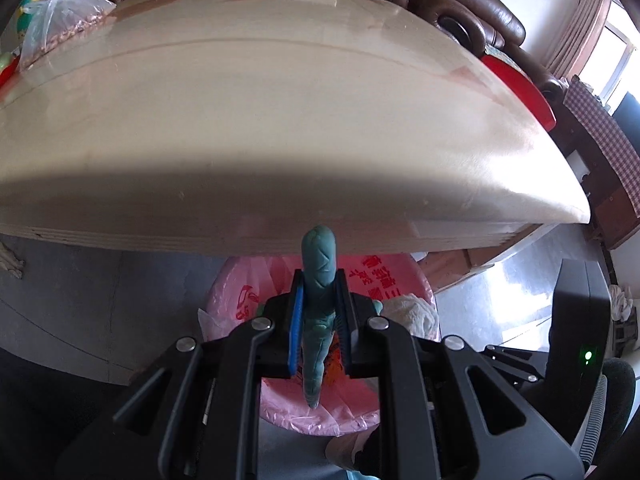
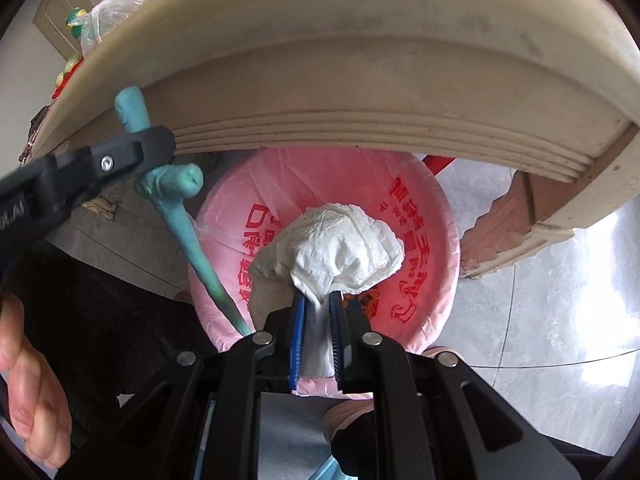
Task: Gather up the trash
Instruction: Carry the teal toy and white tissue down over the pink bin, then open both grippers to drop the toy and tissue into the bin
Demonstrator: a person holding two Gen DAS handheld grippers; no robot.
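My left gripper (image 1: 320, 280) is shut on a long teal clay-like strip (image 1: 318, 320), held upright over a bin lined with a pink plastic bag (image 1: 240, 300) below the table edge. In the right wrist view the left gripper (image 2: 152, 148) and its teal strip (image 2: 188, 224) hang at the left, above the pink bag (image 2: 424, 208). My right gripper (image 2: 318, 300) is shut on a crumpled white tissue (image 2: 344, 240), held over the middle of the bin. The tissue also shows in the left wrist view (image 1: 412, 312).
A beige table (image 1: 280, 120) overhangs the bin; its moulded edge (image 2: 360, 120) is close above both grippers. A clear plastic bag (image 1: 60, 20) and bottles stand at the far left of the table. A brown sofa (image 1: 460, 8) is behind. Grey tile floor (image 2: 540, 300) lies to the right.
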